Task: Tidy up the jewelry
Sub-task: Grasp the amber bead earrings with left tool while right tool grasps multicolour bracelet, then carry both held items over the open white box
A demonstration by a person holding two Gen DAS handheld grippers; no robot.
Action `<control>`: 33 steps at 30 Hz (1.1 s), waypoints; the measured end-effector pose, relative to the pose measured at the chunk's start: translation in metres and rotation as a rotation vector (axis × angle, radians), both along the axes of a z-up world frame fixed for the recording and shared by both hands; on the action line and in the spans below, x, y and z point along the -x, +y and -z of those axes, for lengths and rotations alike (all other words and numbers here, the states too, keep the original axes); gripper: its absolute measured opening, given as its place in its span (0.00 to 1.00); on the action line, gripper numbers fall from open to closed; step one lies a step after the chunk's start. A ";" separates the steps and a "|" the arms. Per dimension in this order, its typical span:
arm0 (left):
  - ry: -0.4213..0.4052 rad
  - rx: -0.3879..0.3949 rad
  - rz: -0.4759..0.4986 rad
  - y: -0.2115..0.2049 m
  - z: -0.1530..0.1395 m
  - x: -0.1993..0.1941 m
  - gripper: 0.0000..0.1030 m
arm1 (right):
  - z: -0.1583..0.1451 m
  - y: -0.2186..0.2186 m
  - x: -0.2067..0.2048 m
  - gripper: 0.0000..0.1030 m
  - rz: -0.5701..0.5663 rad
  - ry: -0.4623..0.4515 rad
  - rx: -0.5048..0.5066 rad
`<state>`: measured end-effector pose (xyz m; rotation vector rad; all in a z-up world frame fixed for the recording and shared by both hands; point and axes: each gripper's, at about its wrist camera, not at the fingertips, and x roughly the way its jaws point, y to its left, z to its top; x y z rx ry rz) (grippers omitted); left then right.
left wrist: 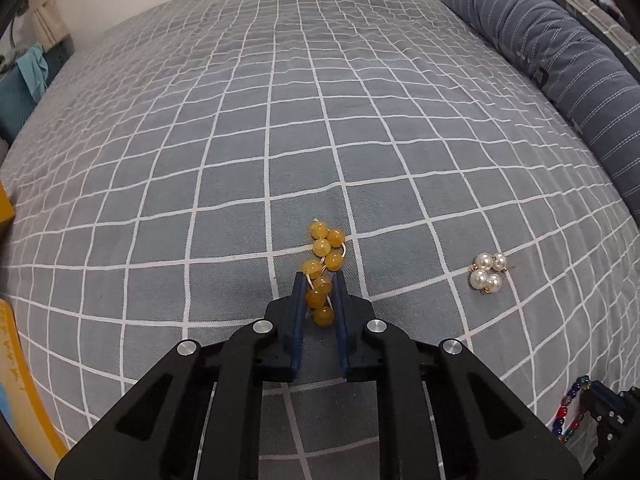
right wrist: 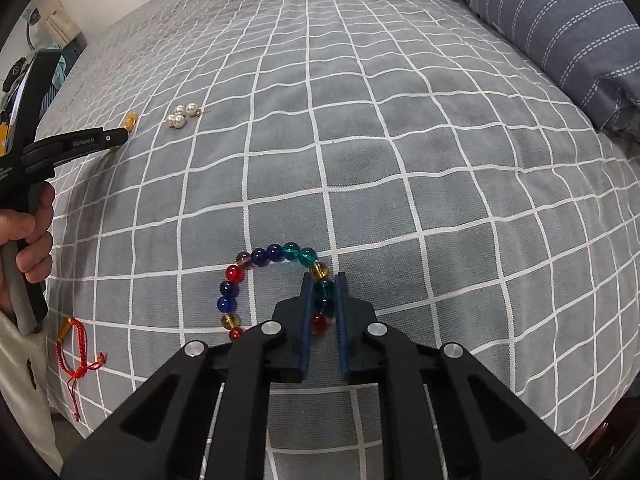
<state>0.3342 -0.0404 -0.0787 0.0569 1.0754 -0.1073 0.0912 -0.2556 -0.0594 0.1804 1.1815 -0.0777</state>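
A yellow bead bracelet (left wrist: 323,264) lies bunched on the grey checked bedspread (left wrist: 280,140). My left gripper (left wrist: 320,280) is shut on its near beads; it shows at the left of the right wrist view (right wrist: 120,136). A multicoloured glass bead bracelet (right wrist: 260,276) lies on the bedspread, and my right gripper (right wrist: 324,278) is shut on its teal and red beads; both show in the left wrist view's bottom right corner (left wrist: 572,412). White pearl earrings (left wrist: 488,274) lie to the right of the yellow bracelet and show in the right wrist view (right wrist: 183,115).
A red woven cord bracelet (right wrist: 76,344) lies near the bed's left edge. A striped blue pillow (left wrist: 560,56) runs along the right side. A yellow-edged object (left wrist: 16,360) sits at the left edge of the left wrist view.
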 end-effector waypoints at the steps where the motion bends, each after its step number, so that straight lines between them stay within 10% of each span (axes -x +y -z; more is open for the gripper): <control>1: 0.002 0.006 0.000 0.001 -0.001 0.001 0.12 | -0.001 0.000 0.000 0.09 0.002 -0.002 -0.001; 33: -0.038 0.060 0.023 0.017 -0.073 0.032 0.09 | -0.076 0.024 0.005 0.09 -0.063 -0.156 0.025</control>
